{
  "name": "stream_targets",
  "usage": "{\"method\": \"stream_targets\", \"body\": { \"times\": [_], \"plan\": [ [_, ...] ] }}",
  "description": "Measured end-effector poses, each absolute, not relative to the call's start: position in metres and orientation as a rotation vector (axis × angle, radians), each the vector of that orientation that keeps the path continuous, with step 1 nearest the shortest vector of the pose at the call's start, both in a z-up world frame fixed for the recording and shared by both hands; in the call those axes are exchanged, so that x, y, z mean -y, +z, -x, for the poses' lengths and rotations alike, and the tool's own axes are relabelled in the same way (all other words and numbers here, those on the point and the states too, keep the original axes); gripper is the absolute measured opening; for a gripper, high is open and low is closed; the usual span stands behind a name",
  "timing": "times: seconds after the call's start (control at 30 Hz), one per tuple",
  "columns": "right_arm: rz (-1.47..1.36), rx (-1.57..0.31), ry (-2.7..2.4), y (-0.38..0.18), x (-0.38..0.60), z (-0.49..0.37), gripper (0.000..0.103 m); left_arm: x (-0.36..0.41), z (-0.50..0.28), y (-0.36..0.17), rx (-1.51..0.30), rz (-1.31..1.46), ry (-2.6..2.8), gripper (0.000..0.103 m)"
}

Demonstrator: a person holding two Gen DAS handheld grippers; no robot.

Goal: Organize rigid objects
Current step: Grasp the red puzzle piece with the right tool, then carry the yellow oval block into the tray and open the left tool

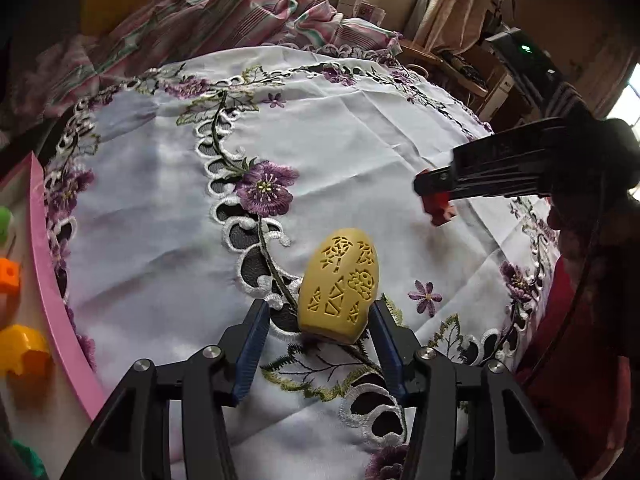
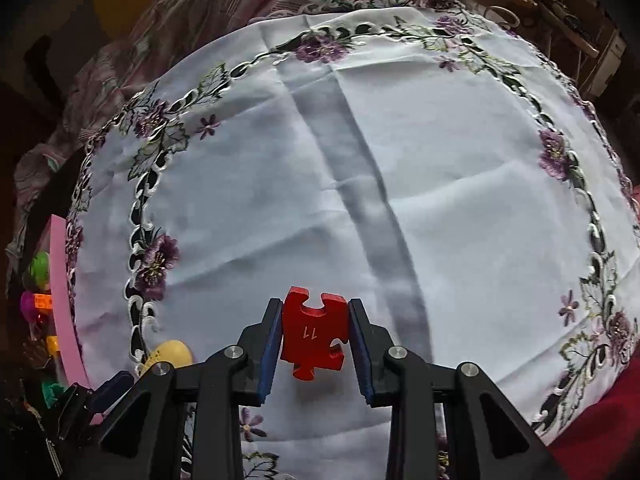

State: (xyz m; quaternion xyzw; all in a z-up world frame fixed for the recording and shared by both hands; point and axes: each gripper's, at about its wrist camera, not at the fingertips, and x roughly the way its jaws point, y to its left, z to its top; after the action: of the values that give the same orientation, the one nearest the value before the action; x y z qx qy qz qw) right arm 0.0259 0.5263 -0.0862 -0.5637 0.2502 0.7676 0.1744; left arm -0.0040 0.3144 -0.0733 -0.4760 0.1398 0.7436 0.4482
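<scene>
A yellow egg-shaped piece with carved cut-outs lies on the white embroidered tablecloth. My left gripper is open around its near end: the left pad stands clear of it and the right pad is at its side. My right gripper is shut on a red jigsaw piece marked 11, with both blue pads against its edges. The left wrist view shows that gripper at the right, the red piece in its tip. The egg also shows at the lower left of the right wrist view.
A pink-rimmed tray at the table's left edge holds several coloured toys: green, orange and yellow. A striped pink cloth is bunched behind the table. Boxes and shelves stand at the far right. Red fabric lies at the near right.
</scene>
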Motion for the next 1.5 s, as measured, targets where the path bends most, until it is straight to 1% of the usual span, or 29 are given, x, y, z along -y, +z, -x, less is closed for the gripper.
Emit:
{"method": "stream_targets", "body": {
  "times": [0.1,0.2,0.37,0.4,0.43,0.47,0.63,0.97,1.5],
  "plan": [
    [1.612,-0.725,2.172,-0.105,-0.519,-0.022,0.032,-0.321,0.0,-0.071,-0.402,1.138,1.833,0.052],
    [1.578,-0.695,2.188,-0.102,-0.52,-0.019,0.032,-0.332,-0.001,-0.072,-0.458,1.113,1.826,0.052],
    [1.59,-0.658,2.188,-0.102,-0.518,-0.018,0.032,-0.346,0.002,-0.088,-0.49,1.148,1.797,0.052],
    [1.589,-0.658,2.189,-0.102,-0.518,-0.018,0.032,-0.347,0.002,-0.088,-0.493,1.138,1.807,0.051],
    [1.588,-0.661,2.19,-0.102,-0.518,-0.018,0.032,-0.348,0.002,-0.088,-0.495,1.133,1.81,0.044],
    [1.587,-0.664,2.191,-0.105,-0.517,-0.012,0.032,-0.349,0.001,-0.088,-0.498,1.13,1.815,0.044],
    [1.602,-0.616,2.195,-0.105,-0.516,-0.007,0.032,-0.34,-0.003,-0.08,-0.467,1.117,1.878,0.044],
    [1.601,-0.595,2.196,-0.106,-0.516,-0.004,0.032,-0.285,-0.007,-0.031,-0.346,1.051,2.014,0.044],
    [1.593,-0.53,2.209,-0.105,-0.514,-0.001,0.032,-0.201,0.011,-0.011,-0.197,1.07,2.219,0.044]
  ]
}}
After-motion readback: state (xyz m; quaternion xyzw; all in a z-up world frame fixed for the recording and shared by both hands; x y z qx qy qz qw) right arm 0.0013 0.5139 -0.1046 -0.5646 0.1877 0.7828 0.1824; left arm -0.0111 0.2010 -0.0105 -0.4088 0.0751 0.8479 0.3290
